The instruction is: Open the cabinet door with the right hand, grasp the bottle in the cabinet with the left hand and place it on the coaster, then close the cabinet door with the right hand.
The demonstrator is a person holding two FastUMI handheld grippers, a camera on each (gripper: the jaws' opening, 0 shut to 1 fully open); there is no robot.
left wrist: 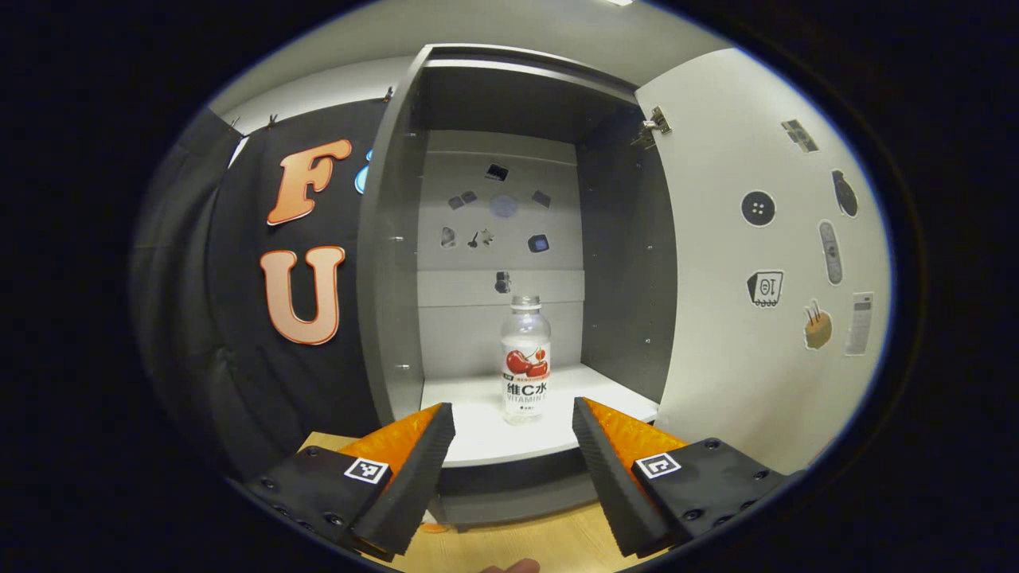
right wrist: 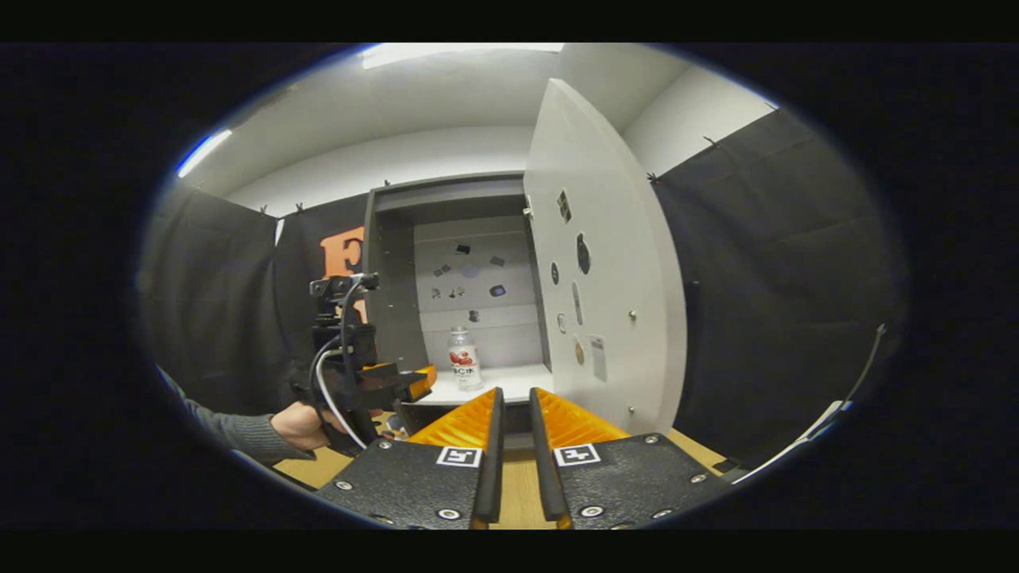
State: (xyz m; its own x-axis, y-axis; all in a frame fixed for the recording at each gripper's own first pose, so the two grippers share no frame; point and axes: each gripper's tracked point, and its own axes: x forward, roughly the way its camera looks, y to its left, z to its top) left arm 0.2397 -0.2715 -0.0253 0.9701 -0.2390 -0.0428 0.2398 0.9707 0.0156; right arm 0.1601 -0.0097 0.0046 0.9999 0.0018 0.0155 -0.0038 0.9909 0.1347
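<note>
Bottle in open cabinet, ahead of left tool

The bottle stands upright on the cabinet floor, beyond the spread-apart left tool, untouched; door swung wide; right tool nearly closed, seemingly gripping nothing.

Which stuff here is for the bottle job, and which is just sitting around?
For the job:
- bottle, upright on the cabinet shelf
- cabinet
- cabinet door, swung open
- left gripper, open and facing the bottle
- right gripper, fingers close together, holding nothing

Just there:
- stickers on the door and back wall
- wooden table
</note>
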